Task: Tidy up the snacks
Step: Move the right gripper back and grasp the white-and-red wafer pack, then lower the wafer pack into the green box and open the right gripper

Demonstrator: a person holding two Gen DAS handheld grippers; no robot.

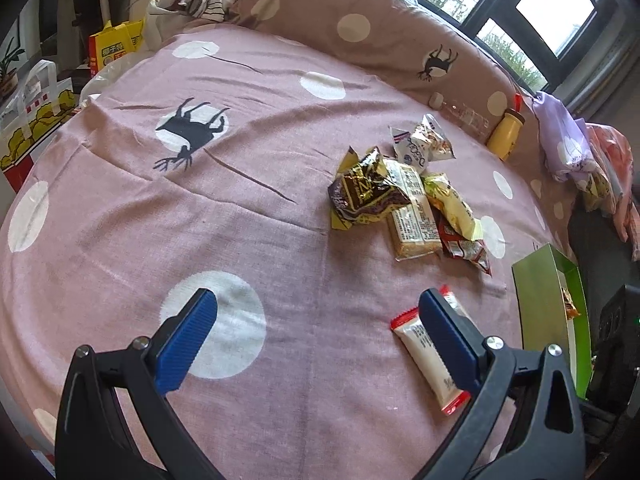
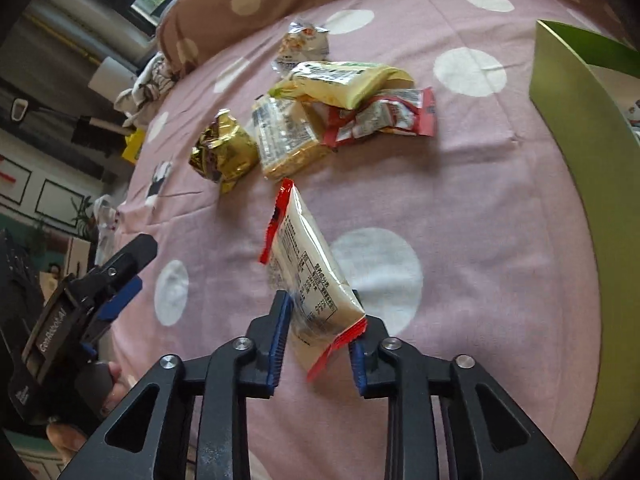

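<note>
My right gripper (image 2: 320, 312) is shut on a white snack packet with red ends (image 2: 308, 264), gripped near its lower end and lifted off the pink spotted bedcover (image 2: 460, 208). Beyond it lies a pile of snack packets (image 2: 320, 120), gold, yellow, red and clear. A green box (image 2: 580, 160) stands open at the right. My left gripper (image 1: 318, 304) hangs open over the cover with nothing between its fingers. A similar white and red packet (image 1: 420, 344) shows just behind its right finger; I cannot tell whether it is the same one. The pile (image 1: 400, 200) and box (image 1: 548, 312) lie ahead and to the right.
A brown spotted cushion (image 1: 340, 12) runs along the far edge, with a yellow bottle (image 1: 506, 132) and a clear bottle (image 1: 464, 114) against it. Bags (image 1: 32, 120) stand off the left edge. The left gripper (image 2: 136, 272) and a hand (image 2: 116, 380) show at the left.
</note>
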